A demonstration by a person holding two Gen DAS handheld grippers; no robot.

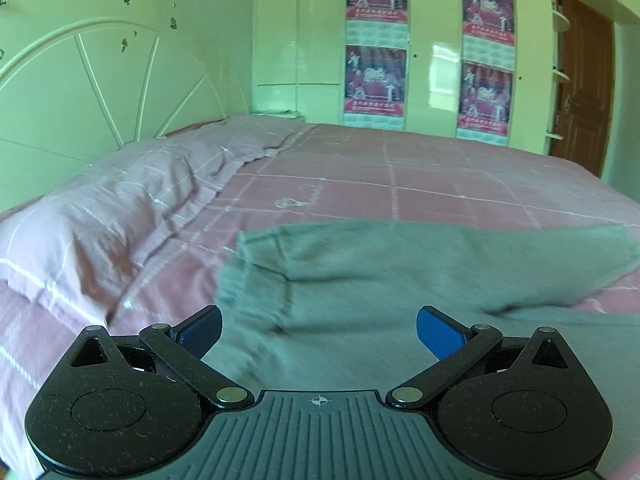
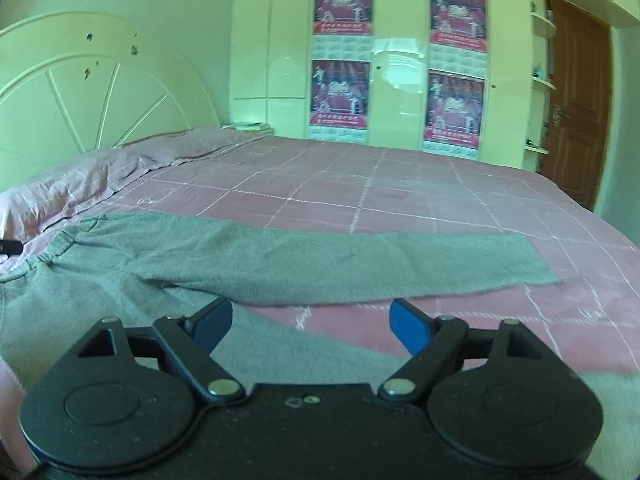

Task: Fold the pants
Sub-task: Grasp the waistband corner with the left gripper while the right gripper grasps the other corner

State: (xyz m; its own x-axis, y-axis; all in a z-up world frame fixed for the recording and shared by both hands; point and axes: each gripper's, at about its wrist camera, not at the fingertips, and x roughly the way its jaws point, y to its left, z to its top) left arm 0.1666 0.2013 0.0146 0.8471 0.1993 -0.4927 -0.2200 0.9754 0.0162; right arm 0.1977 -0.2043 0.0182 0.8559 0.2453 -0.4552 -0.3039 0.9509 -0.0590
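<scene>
Grey pants lie spread on the pink checked bed, waistband to the left, one leg stretching right to its cuff. In the left wrist view the pants fill the lower middle, with the elastic waistband near the pillow. My left gripper is open and empty, just above the waist end. My right gripper is open and empty, above the near leg and the gap between the legs.
A pink pillow lies at the left below a white headboard. White wardrobes with posters stand behind the bed. A brown door is at the far right. The bed's far half is bare sheet.
</scene>
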